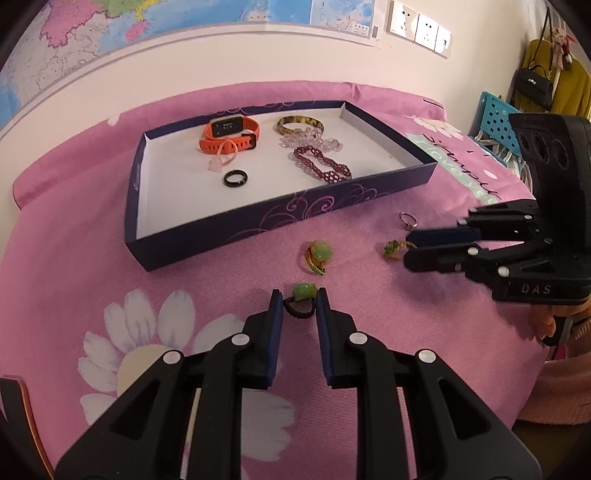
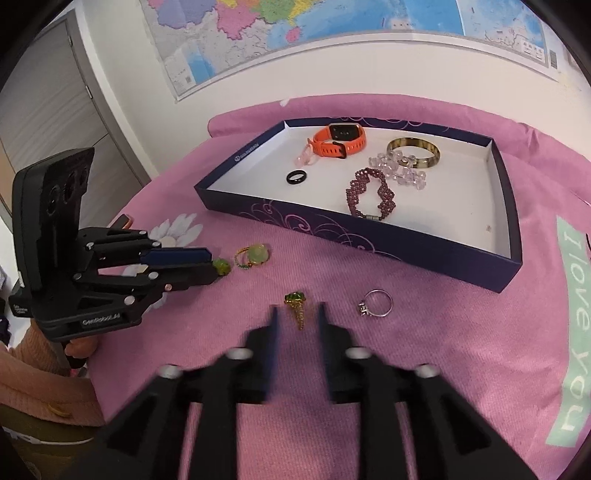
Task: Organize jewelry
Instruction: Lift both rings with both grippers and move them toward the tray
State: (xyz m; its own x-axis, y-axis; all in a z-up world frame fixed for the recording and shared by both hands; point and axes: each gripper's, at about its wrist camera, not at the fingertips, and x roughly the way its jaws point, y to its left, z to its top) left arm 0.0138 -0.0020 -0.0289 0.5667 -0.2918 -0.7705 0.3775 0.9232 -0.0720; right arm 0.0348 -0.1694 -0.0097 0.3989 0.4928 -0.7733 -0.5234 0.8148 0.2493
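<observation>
Left claw [image 1: 299, 301] open around green-bead cord ring [image 1: 303, 300] on pink surface [image 1: 369, 332]; right claw [image 2: 297, 314] open astride gold-green ring [image 2: 295, 304]; both tiny, light, slippery: pinch bands, not stones

A lived-in room of a home, likely a bedroom or study.

A pink floral cloth [image 1: 221, 295] covers the table; a large wall map [image 2: 295, 33] hangs on the far wall beside power sockets [image 1: 421, 27], and a black handbag [image 1: 533, 86] and yellow coat [image 1: 570, 88] hang at far right.
</observation>
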